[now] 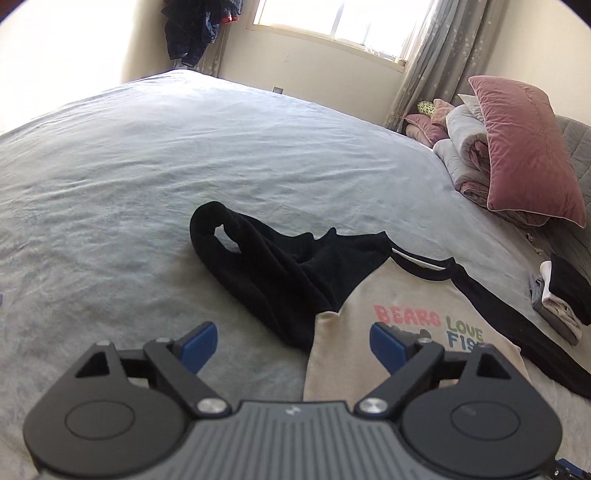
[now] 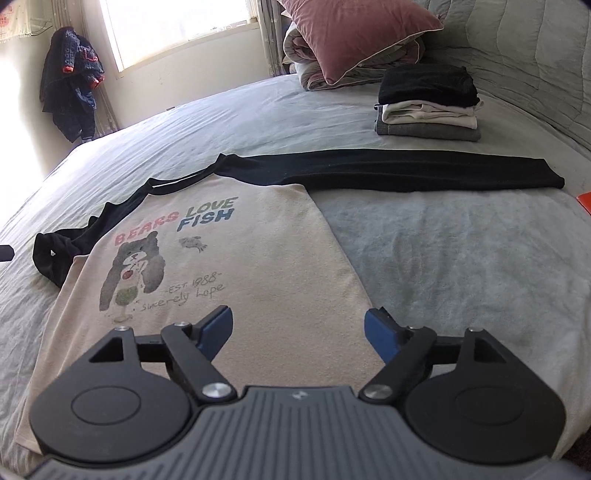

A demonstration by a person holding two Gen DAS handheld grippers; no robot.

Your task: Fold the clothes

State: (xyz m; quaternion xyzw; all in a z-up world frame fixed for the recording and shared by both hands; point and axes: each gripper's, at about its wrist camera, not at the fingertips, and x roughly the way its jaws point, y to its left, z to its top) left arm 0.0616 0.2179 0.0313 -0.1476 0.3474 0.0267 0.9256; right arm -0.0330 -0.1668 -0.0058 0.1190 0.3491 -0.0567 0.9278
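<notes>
One shirt [image 2: 229, 266], one pillow [image 2: 354, 33], perhaps four folded garments [image 2: 428, 107].

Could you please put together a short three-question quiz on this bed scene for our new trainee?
1. True or false: the left claw is shut on the shirt.
2. Which sleeve lies straight and flat? A) the right sleeve B) the left sleeve
3. Fill in: the top item of the folded pile is coloured ____.

Key:
1. False; both it and the right claw are open and hold nothing.
2. A; the other is bunched.
3. Black.
</notes>
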